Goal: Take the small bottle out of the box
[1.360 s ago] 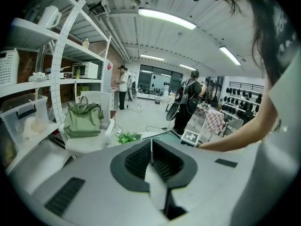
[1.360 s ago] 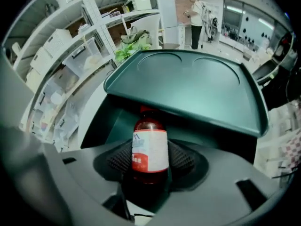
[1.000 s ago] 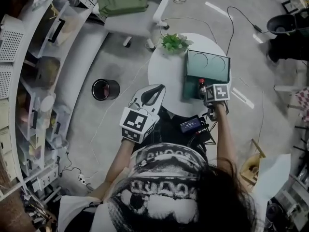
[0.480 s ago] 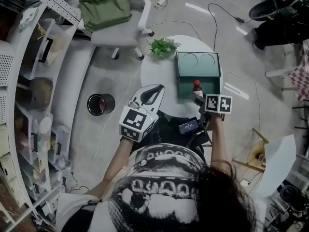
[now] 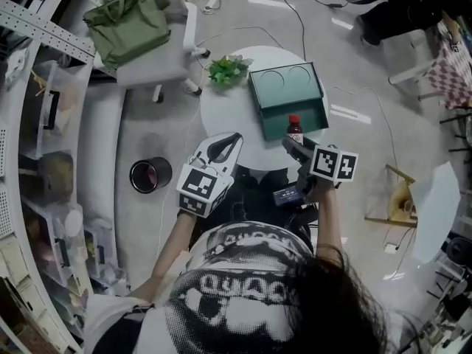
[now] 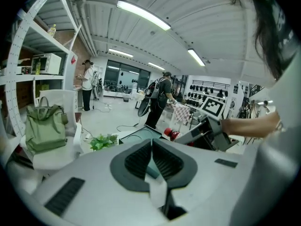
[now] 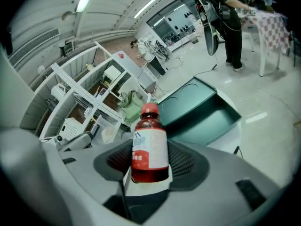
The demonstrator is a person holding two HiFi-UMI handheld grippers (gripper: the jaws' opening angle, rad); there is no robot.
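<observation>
Right hand-held gripper (image 7: 150,161) pinched the small bottle (image 7: 149,142) across its lower body, pads on both sides. The bottle was upright, red cap on top, white label facing the camera, dark red liquid inside. In the head view the right hand-held gripper (image 5: 297,146) held the small bottle (image 5: 295,127) over the near edge of the green box (image 5: 267,118). In the right gripper view the bottle sat up in front of the box (image 7: 221,119), apart from its walls.

The box lay open on the round white counter (image 5: 225,109), its lid folded back on the far side with two round recesses showing.

Left hand-held gripper (image 6: 151,147) had its jaws pressed together with nothing gripped. In the head view it (image 5: 230,140) hung over the counter's near-left edge, well apart from the box.

Also there: a small green plant (image 5: 227,68) at the counter's far-left rim, a green bag (image 5: 125,24) on a white chair, and a black bin (image 5: 150,175) on the floor to the left.
</observation>
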